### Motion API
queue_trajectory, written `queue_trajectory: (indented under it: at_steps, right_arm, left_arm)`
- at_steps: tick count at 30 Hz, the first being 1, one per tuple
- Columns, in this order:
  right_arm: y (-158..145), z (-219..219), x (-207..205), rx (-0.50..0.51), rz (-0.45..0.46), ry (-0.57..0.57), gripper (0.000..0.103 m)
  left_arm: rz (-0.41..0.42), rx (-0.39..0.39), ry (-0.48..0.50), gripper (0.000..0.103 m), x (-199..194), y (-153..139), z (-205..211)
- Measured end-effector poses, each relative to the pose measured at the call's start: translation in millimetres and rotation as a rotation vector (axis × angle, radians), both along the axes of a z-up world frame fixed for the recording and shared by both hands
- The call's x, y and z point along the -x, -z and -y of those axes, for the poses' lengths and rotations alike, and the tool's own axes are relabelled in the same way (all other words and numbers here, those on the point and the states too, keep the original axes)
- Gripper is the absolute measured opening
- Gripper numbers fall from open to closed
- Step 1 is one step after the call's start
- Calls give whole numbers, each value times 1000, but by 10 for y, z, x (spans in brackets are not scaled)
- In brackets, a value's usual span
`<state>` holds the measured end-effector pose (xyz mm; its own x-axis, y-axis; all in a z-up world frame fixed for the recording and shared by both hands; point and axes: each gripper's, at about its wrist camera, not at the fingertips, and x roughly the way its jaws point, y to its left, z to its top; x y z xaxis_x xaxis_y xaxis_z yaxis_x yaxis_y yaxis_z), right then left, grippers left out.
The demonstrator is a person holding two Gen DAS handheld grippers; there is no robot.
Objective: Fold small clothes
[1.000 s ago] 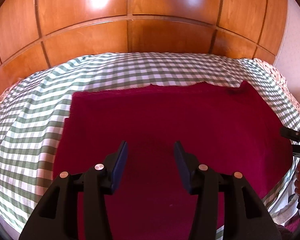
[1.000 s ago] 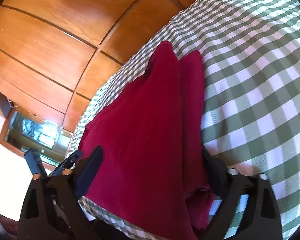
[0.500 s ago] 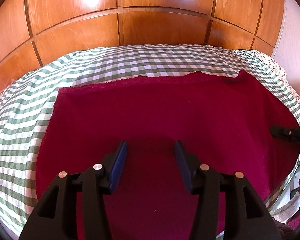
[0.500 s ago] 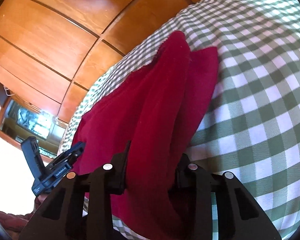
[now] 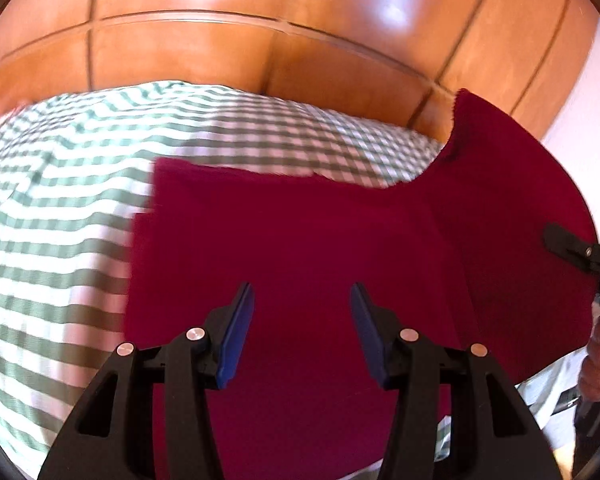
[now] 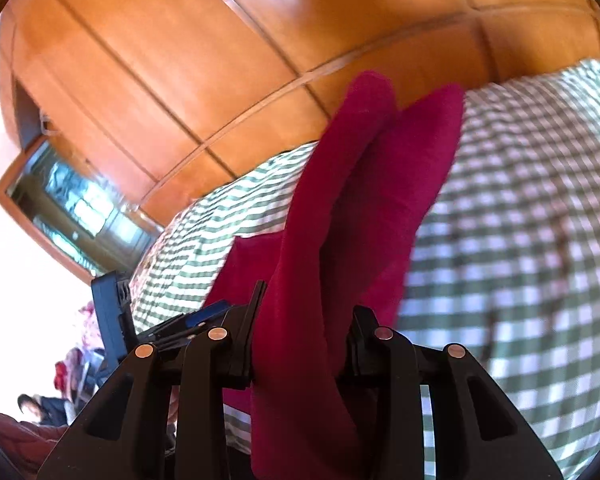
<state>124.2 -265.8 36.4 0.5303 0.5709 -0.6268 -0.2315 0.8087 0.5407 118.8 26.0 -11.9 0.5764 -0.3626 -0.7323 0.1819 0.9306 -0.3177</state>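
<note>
On the bed: dark red rectangular fleece cloth (image 5: 300, 248) spread over green-and-white checked bedcover (image 5: 60, 208); glossy orange wood panel wall (image 5: 260, 40) behind.
Cloth position: most of it lies flat on the bedcover; right side raised off the bed in a curved flap, far corner up against the wall panels.
Right gripper (image 6: 300, 344): jaws closed tight on a bunched fold of the red cloth, fabric pinched between them and hanging below; two lifted layers rise ahead of it.
Why held so: looks like right side is being carried up and over toward the left, to make a half fold.
Left gripper (image 5: 302, 332): jaws wide apart, blue pads (image 5: 236, 336) showing, nothing between them.
Left vs cloth: hovers over the near middle of the flat part; contact with the fabric not clear.
Why there: probably ready to pin the flat layer or take the near edge while the flap comes over.
Cross-view: right tool seen at right edge of left view, at the lifted flap's edge; left tool seen low left in right view.
Blur: both views smeared, fine edges unclear.
</note>
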Motion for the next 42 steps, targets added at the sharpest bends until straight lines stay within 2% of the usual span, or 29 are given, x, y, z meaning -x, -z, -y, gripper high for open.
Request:
queue_trajectory:
  at_steps: [5,10,15,18,21,22,24,25,26,30,36,37,38,39,40,41,42]
  right_arm:
    - [-27,-631,-126,39,2,-99,32]
    - [161,-1267,-201,104,-26,-197,32]
    - [373,-1761,-135,214,-29,-282,32]
    - [447,-1956,-43,260,-7,-348,32]
    - [534,-2067,58,253,10,-420,45]
    - [553,-2062,95,236,15,-441,45]
    - [533,-2032,196,176,12,-478,59]
    - [518,-2019,217,137,3,-497,71]
    - [479,-1966,278,86,4,-519,74]
    - [322,-1662,421,0,11,-540,75]
    - [335,-1137,481,66,15,-425,72]
    - [353,-1101,475,73,15,-408,66]
    - [376,-1079,478,79,13,-399,63]
    - [383,-1106,469,81,14,-397,58]
    - [403,-1134,477,78,16,-406,53]
    - [427,-1199,506,75,18,-431,52]
    - [460,-1287,506,79,18,-448,51]
  left_arm:
    - [-11,99,-63,49,35,-60,-590]
    - [-33,202,-115,49,82,-36,-1054]
    - [-53,326,-96,50,106,-22,-1235]
    - [-65,391,-66,61,67,-42,-1226]
    - [-109,438,-29,64,-28,-7,-1160]
    - [-121,449,-20,68,-55,13,-1132]
    - [-162,473,3,70,-124,79,-1074]
    - [-184,477,3,70,-161,115,-1056]
    - [-206,480,6,70,-193,152,-1032]
    - [-230,463,1,70,-244,196,-962]
    - [-227,419,-12,68,-272,158,-868]
    - [-221,403,-11,59,-267,134,-836]
    - [-216,377,-14,46,-256,112,-839]
    - [-204,320,-23,37,-257,84,-790]
    - [-190,266,-24,18,-258,62,-751]
    - [-164,193,-26,15,-242,30,-702]
    - [-142,166,-27,14,-218,5,-693]
